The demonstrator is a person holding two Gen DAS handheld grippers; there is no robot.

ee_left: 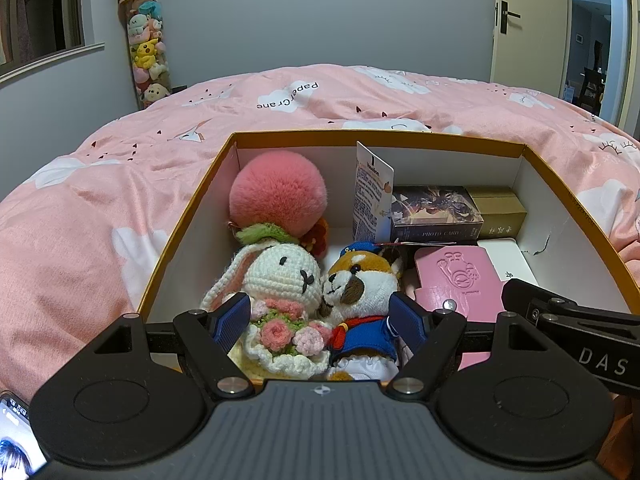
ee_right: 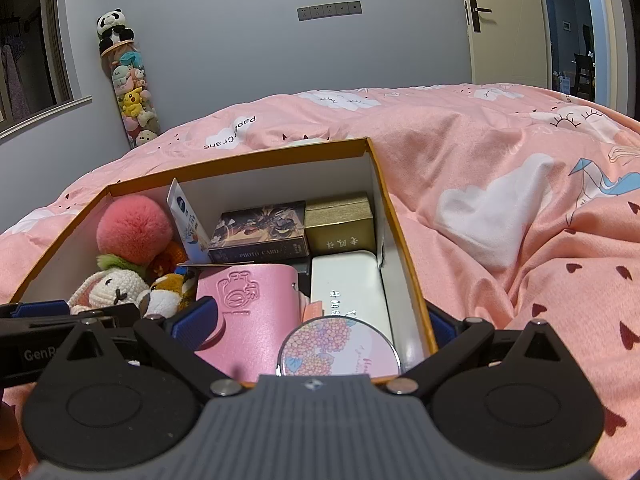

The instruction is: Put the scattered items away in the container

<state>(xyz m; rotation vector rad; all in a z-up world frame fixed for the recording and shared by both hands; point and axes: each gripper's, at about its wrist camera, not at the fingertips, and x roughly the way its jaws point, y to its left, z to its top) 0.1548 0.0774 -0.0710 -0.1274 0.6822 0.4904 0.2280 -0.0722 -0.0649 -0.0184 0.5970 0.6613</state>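
An orange-rimmed cardboard box (ee_left: 188,208) lies on the pink bed. Inside sit a pink pompom (ee_left: 280,196), a crochet bunny (ee_left: 280,276) and a fox plush in blue (ee_left: 360,284). My left gripper (ee_left: 320,320) is open, its blue pads flanking both toys without pressing them. In the right wrist view the same box (ee_right: 404,264) holds a pink embossed card holder (ee_right: 252,304), a round floral compact (ee_right: 340,348), a white case (ee_right: 352,284), a photo-card box (ee_right: 260,232) and a gold box (ee_right: 340,224). My right gripper (ee_right: 318,322) is open above the holder and compact.
The pink quilt (ee_right: 500,200) surrounds the box, rumpled on the right. A tall tube of plush toys (ee_left: 146,52) stands in the far corner by the grey wall. A door (ee_right: 504,20) is ajar at the back right. The other gripper's body (ee_left: 560,316) crowds the box's right side.
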